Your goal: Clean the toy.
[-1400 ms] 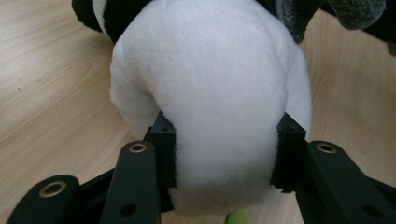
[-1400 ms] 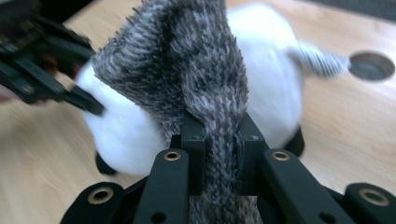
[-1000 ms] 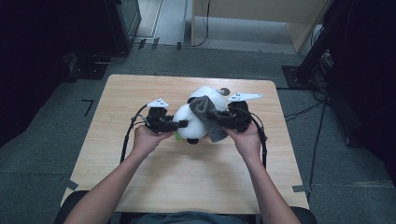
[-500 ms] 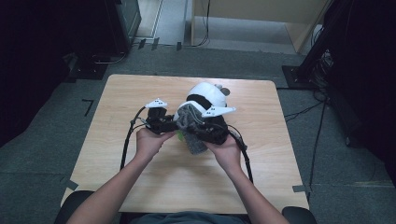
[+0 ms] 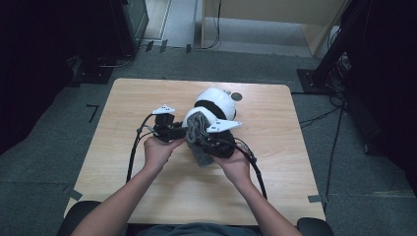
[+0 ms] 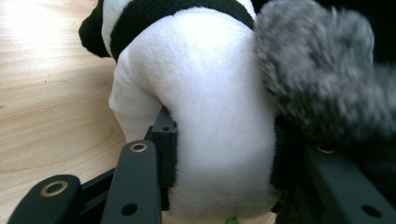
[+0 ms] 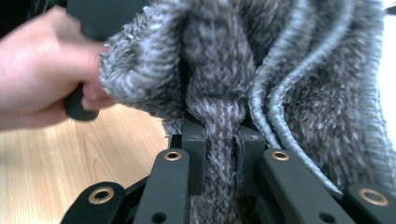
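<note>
A black-and-white panda plush (image 5: 216,101) lies at the middle of the wooden table (image 5: 275,162). My left gripper (image 5: 183,131) comes at it from the left and is shut on a white part of the plush (image 6: 219,116), the jaws pressing into both sides. A grey fuzzy knitted piece (image 5: 196,127) hangs over the plush's near side. My right gripper (image 5: 204,143) is shut on a fold of this knit (image 7: 219,154), which is pinched tight between the jaws. The grey knit (image 6: 317,79) sits against the plush at the right of the left gripper view.
A small grey round thing (image 5: 236,97) lies on the table just behind the plush. A hand (image 7: 42,79) on the other gripper's handle is close at the left of the right gripper view. Black cables (image 5: 133,152) trail from both grippers. Dark equipment stands on the floor around the table.
My right gripper has moved left and toward the person, drawing the grey knit down over the plush's near side. The left gripper has stayed clamped on the plush.
</note>
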`<state>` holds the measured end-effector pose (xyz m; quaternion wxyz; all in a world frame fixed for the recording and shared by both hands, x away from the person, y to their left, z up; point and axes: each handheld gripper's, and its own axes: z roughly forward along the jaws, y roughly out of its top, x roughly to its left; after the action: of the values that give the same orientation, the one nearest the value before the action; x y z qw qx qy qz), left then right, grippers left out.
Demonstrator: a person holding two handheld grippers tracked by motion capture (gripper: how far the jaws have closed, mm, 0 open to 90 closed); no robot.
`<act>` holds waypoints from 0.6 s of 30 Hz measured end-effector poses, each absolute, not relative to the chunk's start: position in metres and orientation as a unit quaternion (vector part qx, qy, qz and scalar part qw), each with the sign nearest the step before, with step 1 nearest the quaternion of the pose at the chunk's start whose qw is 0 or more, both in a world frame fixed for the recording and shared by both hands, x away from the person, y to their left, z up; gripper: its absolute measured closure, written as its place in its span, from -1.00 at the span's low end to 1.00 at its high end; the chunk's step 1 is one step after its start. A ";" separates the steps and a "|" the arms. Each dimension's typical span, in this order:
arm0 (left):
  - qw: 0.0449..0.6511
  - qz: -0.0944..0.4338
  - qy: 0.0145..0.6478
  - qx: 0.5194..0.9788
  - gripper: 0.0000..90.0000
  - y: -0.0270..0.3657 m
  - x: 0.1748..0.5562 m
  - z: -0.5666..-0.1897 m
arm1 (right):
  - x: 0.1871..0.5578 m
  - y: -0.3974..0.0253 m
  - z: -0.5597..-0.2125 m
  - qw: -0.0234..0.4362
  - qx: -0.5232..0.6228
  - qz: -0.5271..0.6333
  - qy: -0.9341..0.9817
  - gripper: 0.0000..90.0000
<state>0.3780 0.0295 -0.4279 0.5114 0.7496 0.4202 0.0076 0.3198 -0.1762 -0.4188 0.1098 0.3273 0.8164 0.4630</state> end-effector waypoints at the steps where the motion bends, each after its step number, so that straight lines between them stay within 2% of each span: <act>1: 0.515 0.006 0.421 0.746 0.26 0.030 0.378 -0.427 | 0.319 -0.176 -0.419 0.111 0.324 0.461 0.819 0.77; 18: 0.535 -0.005 0.429 0.728 0.25 0.031 0.377 -0.420 | 0.315 -0.159 -0.442 0.102 0.319 0.429 0.839 0.77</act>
<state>0.3773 0.0310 -0.4196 0.5345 0.7281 0.4291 -0.0052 0.3153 -0.1586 -0.4415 0.1017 0.3191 0.8389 0.4290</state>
